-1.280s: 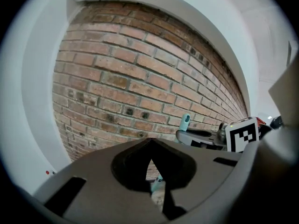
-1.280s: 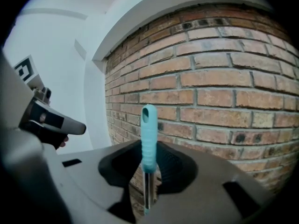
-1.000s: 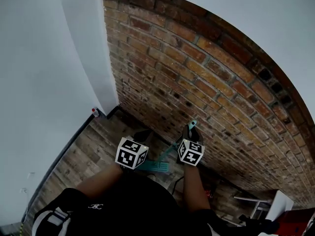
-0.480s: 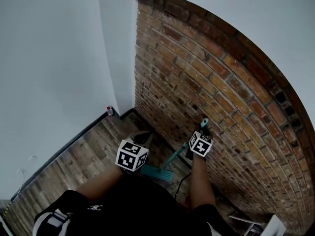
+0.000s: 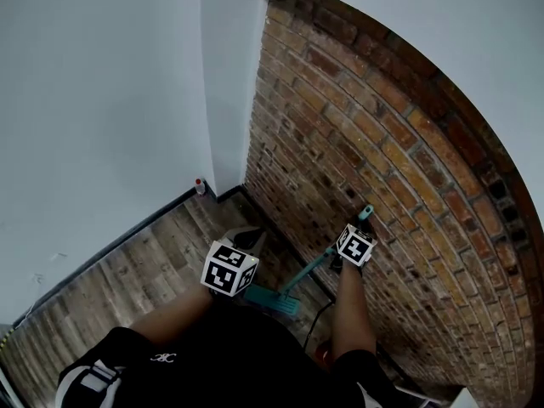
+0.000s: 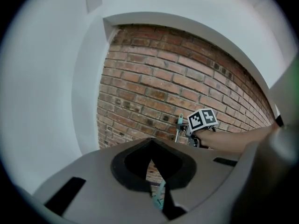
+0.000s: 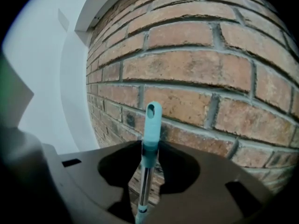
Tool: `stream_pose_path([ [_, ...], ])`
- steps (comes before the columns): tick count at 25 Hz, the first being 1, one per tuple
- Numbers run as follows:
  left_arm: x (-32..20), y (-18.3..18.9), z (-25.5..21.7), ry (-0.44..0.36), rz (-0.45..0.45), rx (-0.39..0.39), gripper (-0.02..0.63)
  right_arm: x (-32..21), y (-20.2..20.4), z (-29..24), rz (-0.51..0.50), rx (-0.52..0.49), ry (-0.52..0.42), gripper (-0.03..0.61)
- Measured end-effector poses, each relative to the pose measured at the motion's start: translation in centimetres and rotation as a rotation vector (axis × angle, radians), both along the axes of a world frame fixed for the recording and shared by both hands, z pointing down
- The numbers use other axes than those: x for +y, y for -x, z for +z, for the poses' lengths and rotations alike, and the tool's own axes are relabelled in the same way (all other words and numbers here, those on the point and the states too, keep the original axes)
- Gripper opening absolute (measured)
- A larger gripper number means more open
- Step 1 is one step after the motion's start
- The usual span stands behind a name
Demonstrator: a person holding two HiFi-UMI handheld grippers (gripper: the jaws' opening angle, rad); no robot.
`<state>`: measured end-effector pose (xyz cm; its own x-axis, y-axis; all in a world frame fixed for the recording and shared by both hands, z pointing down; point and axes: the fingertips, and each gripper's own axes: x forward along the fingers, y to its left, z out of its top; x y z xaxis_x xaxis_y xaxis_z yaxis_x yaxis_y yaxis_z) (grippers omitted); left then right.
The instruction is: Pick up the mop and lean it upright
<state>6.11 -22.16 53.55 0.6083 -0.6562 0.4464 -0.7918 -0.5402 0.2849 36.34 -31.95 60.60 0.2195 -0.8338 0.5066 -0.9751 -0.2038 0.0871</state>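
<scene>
The mop has a teal flat head (image 5: pixel 274 298) resting on the wood floor and a thin handle rising steeply to a teal tip (image 5: pixel 367 212) close to the brick wall (image 5: pixel 374 134). My right gripper (image 5: pixel 359 226) is shut on the handle just below that tip (image 7: pixel 152 120); the metal shaft (image 7: pixel 145 183) passes down between its jaws. My left gripper (image 5: pixel 246 239) hangs left of the mop, apart from it, jaws together with nothing in them. In the left gripper view, the left gripper (image 6: pixel 152 158) faces the wall, and the right gripper's marker cube (image 6: pixel 202 119) shows beyond.
A white wall (image 5: pixel 102 126) meets the brick wall at a corner. A small red-capped bottle (image 5: pixel 200 185) stands on the floor there. A black cable (image 5: pixel 313 314) lies near the mop head. A black baseboard (image 5: pixel 127 236) runs along the plank floor (image 5: pixel 127 279).
My right gripper has lifted the handle's tip up and to the right, closer to the bricks, so the mop stands steeper. The left gripper has barely moved.
</scene>
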Motion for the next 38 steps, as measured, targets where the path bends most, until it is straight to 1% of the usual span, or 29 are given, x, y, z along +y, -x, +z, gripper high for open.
stream_pose_path([
  [3, -0.2, 0.1, 0.0, 0.0, 0.0, 0.002, -0.008, 0.2, 0.2, -0.2, -0.005, 0.028, 0.004, 0.136],
  [6, -0.4, -0.1, 0.2, 0.005, 0.013, 0.001, -0.008, 0.9, 0.6, -1.5, 0.008, 0.04, -0.045, 0.144],
  [7, -0.5, -0.2, 0.2, 0.005, 0.018, 0.001, -0.008, 1.2, 0.8, -2.1, 0.011, 0.027, -0.066, 0.114],
  [8, -0.6, -0.3, 0.2, 0.005, 0.023, 0.002, -0.008, 1.6, 1.2, -2.7, 0.01, 0.007, -0.087, 0.062],
  [9, -0.7, -0.4, 0.1, 0.004, 0.028, 0.003, -0.008, 2.1, 1.7, -3.3, 0.004, -0.015, -0.104, 0.023],
  [12, -1.0, -1.0, 0.0, 0.001, 0.044, 0.006, -0.008, 3.6, 3.2, -4.8, -0.03, -0.069, -0.149, 0.015],
  [15, -1.2, -1.6, 0.0, 0.002, 0.067, 0.011, -0.008, 5.5, 4.1, -6.6, -0.044, -0.118, -0.194, 0.015],
  [22, -0.5, -4.4, -0.3, -0.002, 0.148, 0.023, -0.008, 10.8, 4.4, -10.6, -0.045, -0.212, -0.292, 0.015],
  [24, -0.1, -5.3, -0.2, 0.004, 0.175, 0.025, -0.008, 12.4, 4.3, -11.2, -0.038, -0.195, -0.309, 0.015],
  [28, 0.7, -7.0, 0.2, 0.012, 0.225, 0.024, -0.008, 15.4, 4.3, -11.2, -0.017, -0.117, -0.321, 0.015],
  [32, 1.5, -8.8, -0.2, 0.001, 0.271, 0.029, -0.008, 17.6, 4.3, -10.6, 0.008, -0.131, -0.317, 0.015],
  [38, 3.1, -10.8, -0.4, -0.003, 0.326, 0.032, -0.008, 19.3, 4.8, -10.6, -0.01, -0.125, -0.3, 0.014],
])
